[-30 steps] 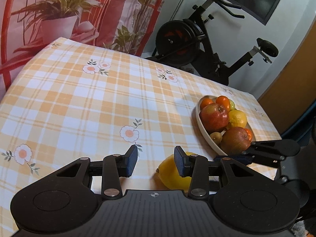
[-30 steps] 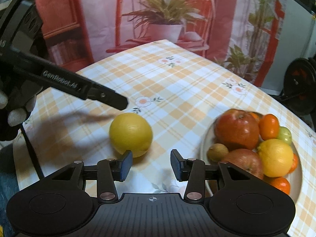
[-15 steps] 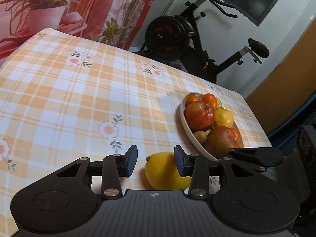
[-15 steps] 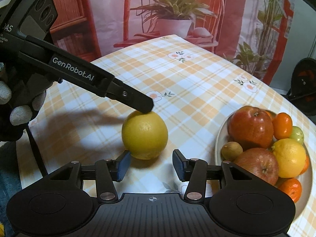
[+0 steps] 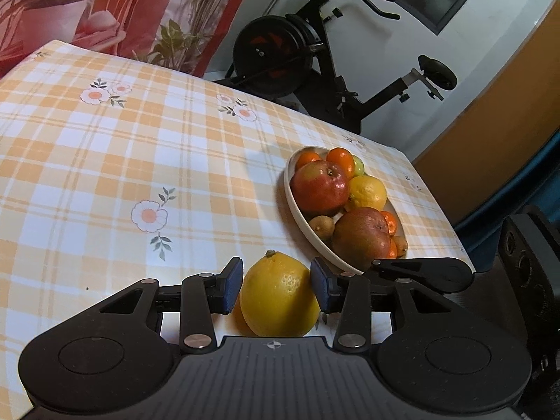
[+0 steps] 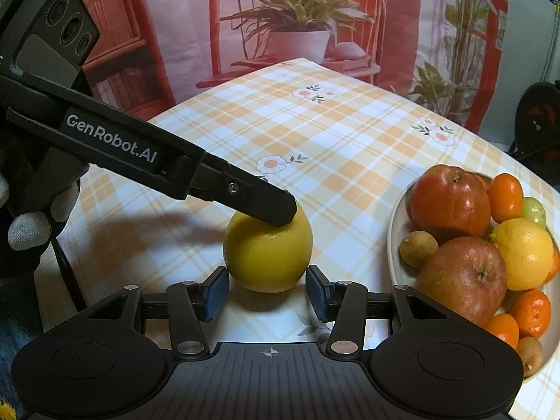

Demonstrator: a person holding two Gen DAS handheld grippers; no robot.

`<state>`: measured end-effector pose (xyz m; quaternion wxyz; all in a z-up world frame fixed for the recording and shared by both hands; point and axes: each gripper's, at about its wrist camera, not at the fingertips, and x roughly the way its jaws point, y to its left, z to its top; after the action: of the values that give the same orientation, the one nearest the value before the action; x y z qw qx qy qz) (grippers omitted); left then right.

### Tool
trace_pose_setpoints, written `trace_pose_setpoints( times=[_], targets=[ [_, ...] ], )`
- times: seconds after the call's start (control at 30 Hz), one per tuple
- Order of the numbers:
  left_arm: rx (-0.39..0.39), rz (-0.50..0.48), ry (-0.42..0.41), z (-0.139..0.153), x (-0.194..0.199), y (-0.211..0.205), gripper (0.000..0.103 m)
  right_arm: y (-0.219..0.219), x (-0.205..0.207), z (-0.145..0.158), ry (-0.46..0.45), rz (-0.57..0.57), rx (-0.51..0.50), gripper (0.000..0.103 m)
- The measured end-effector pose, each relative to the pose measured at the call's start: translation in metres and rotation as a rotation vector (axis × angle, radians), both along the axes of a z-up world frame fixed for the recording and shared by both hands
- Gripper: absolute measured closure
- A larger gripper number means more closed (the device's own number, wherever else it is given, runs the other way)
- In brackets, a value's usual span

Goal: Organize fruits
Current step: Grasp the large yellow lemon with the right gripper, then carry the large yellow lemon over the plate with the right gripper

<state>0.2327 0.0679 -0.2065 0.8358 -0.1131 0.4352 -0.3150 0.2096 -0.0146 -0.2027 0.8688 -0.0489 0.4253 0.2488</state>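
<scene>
A yellow lemon (image 5: 278,301) lies on the checked tablecloth, left of a cream bowl (image 5: 297,217) heaped with apples, a second lemon, small oranges and kiwis. My left gripper (image 5: 276,287) straddles the lemon's upper part. Its jaws are opening, and the blue pads sit close at each side without visibly pressing. In the right wrist view the lemon (image 6: 267,255) lies just ahead of my right gripper (image 6: 266,294), which is open, with the fruit's near edge between the tips. One left finger (image 6: 273,206) lies across the lemon's top. The bowl (image 6: 393,245) is to the right.
The table (image 5: 105,161) stretches away to the left and back. An exercise bike (image 5: 315,59) stands beyond its far edge. A gloved hand (image 6: 28,231) holds the left gripper. A printed backdrop (image 6: 297,28) with a plant and chair hangs behind.
The left gripper has swung over the lemon, which now sits between its pads instead of under the right one. The right gripper has closed in on the lemon, and its jaws stand slightly wider.
</scene>
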Motion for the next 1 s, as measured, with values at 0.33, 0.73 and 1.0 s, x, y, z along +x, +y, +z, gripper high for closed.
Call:
trace_pose_setpoints(
  times=[0.33,0.73,1.0],
  targets=[
    [-0.02,-0.002,0.016,-0.003,0.0,-0.002,0.057,-0.003,-0.001,-0.002,0.001,-0.017,0.019,0.058],
    [-0.018,-0.011,0.015,-0.004,0.0,-0.005,0.056,-0.003,-0.002,-0.001,-0.005,-0.026,0.034,0.056],
    [-0.023,-0.011,0.007,0.002,-0.001,-0.013,0.056,-0.014,-0.01,0.002,-0.036,-0.059,0.082,0.056]
  ],
)
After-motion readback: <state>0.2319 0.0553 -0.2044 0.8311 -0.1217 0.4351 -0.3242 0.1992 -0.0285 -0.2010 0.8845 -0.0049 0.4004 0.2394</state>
